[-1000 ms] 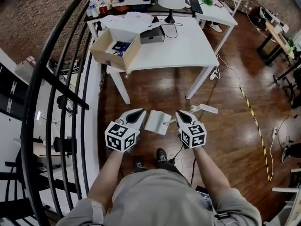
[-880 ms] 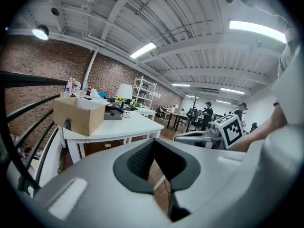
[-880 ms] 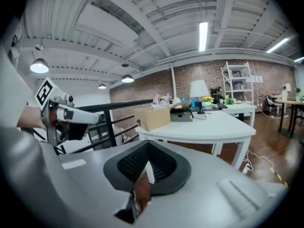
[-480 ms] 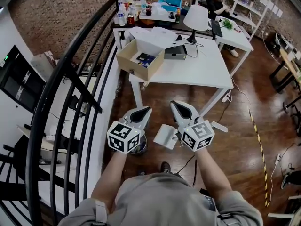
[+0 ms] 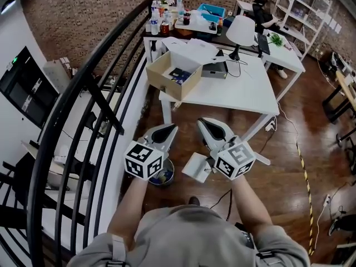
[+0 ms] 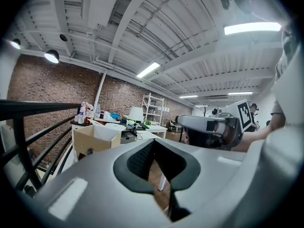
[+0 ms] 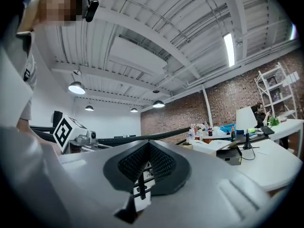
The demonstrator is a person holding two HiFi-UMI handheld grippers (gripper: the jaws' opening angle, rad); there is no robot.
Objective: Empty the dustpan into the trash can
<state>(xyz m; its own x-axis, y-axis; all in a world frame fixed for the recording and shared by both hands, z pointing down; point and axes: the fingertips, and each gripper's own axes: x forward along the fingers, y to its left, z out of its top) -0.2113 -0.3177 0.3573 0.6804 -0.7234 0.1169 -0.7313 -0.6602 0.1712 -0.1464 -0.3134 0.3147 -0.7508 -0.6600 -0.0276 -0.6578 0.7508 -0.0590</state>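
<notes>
Nearest, both of the person's forearms reach forward, one hand-held gripper in each hand. The left hand-held gripper (image 5: 161, 132) has its jaws together with nothing between them; only floor shows through the gap below the pads. The right hand-held gripper (image 5: 211, 129) is also closed, and a white piece sits low in its seam, so I judge it is pinching the dustpan (image 5: 194, 167) by its thin handle.

The dustpan hangs below and between the two grippers, just beside the small round trash can (image 5: 172, 172), which stands on the wooden floor (image 5: 289, 193) under the left gripper and already holds some colourful rubbish. Whether anything lies in the pan cannot be made out.

It looks like light, stiff, smooth plastic. Pinched at the handle it will likely swing or twist, so a hold close to the pan's body should give better control when tipping its front lip over the can.

Further off stands a white table (image 5: 245, 96) with an open cardboard box (image 5: 188, 89) and a lamp (image 5: 240, 31).

The only print that can be made out is the black-and-white square markers on the gripper cubes; no brand or wording is legible.
</notes>
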